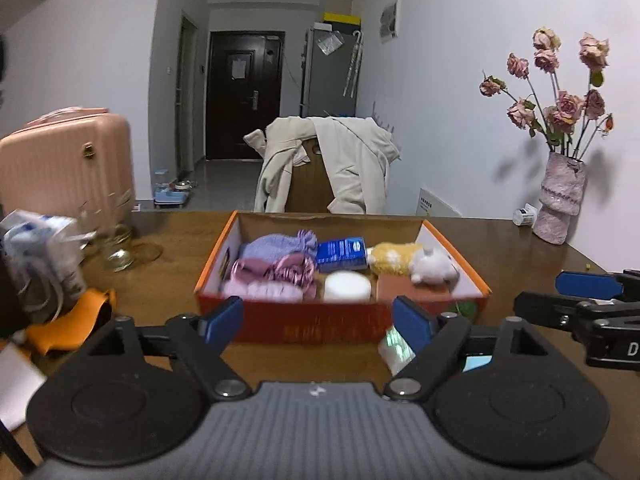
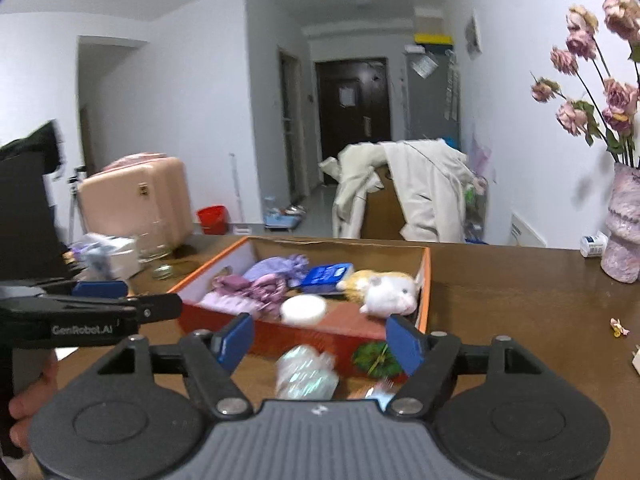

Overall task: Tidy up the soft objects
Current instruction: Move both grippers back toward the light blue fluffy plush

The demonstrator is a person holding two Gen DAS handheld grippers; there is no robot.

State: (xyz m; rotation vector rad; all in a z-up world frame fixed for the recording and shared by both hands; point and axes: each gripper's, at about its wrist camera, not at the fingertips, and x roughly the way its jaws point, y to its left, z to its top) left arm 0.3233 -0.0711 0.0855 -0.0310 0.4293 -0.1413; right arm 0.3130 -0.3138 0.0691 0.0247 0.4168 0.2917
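Observation:
An orange cardboard box stands on the brown table. It holds a lilac knit piece, pink cloths, a blue packet, a white round pad and a yellow-and-white plush toy. My left gripper hovers open before the box's front wall, nothing between its fingers. My right gripper is open too, over a shiny crinkled packet and a green item lying in front of the box.
A vase of dried roses and a small white bottle stand at the table's right. A tissue pack, a glass jar and an orange item crowd the left. Behind are a coat-draped chair and a pink suitcase.

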